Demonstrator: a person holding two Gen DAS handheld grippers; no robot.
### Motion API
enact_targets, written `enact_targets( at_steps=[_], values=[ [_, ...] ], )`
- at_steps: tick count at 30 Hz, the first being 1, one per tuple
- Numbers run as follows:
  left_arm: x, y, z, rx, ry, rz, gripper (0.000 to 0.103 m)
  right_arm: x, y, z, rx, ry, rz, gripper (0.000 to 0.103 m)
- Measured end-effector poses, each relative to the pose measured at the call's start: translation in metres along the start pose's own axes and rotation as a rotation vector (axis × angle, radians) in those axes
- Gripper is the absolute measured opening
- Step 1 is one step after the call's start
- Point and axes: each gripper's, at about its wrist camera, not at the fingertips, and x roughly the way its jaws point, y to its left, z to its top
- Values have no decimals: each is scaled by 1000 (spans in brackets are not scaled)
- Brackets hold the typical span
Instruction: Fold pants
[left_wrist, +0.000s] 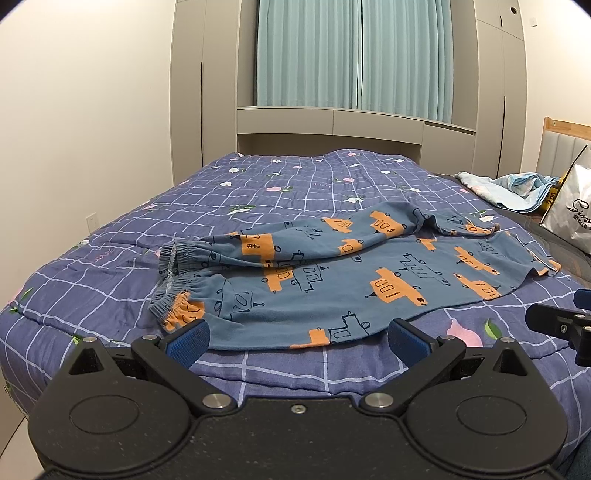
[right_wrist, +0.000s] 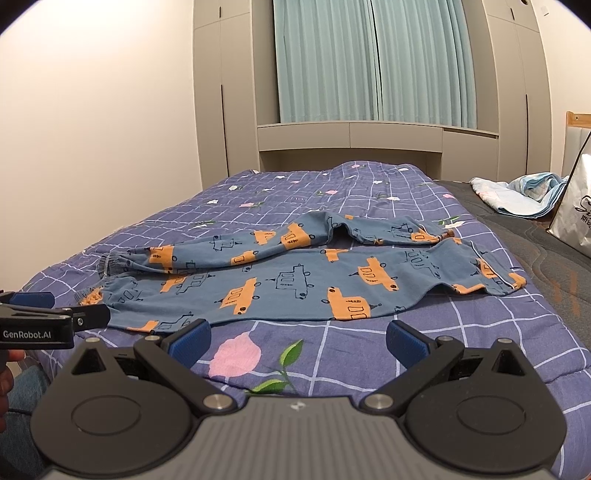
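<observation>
I'm holding both grippers low at the near hem of the pants (left_wrist: 332, 280) — spread across the quilt (left_wrist: 258, 195) — left gripper (left_wrist: 297, 338) and right gripper (right_wrist: 297, 338) gaping wide, empty, readying to pinch the edge.

The left gripper (left_wrist: 297, 341) and the right gripper (right_wrist: 297, 341) both point forward side by side with their blue-padded fingers (left_wrist: 188, 341) spread wide and nothing between them, the right one just beside the left.
</observation>
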Motion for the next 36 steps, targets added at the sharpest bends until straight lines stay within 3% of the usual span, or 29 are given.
enact_targets(
  at_steps=[16, 36],
  values=[
    [6, 0, -2, -6, 27, -3, 102, 5, 1, -3, 4, 17, 4, 103],
    [33, 3, 0, -11, 120, -12, 102, 30, 3, 6, -22, 112, 5, 103]
  ],
)
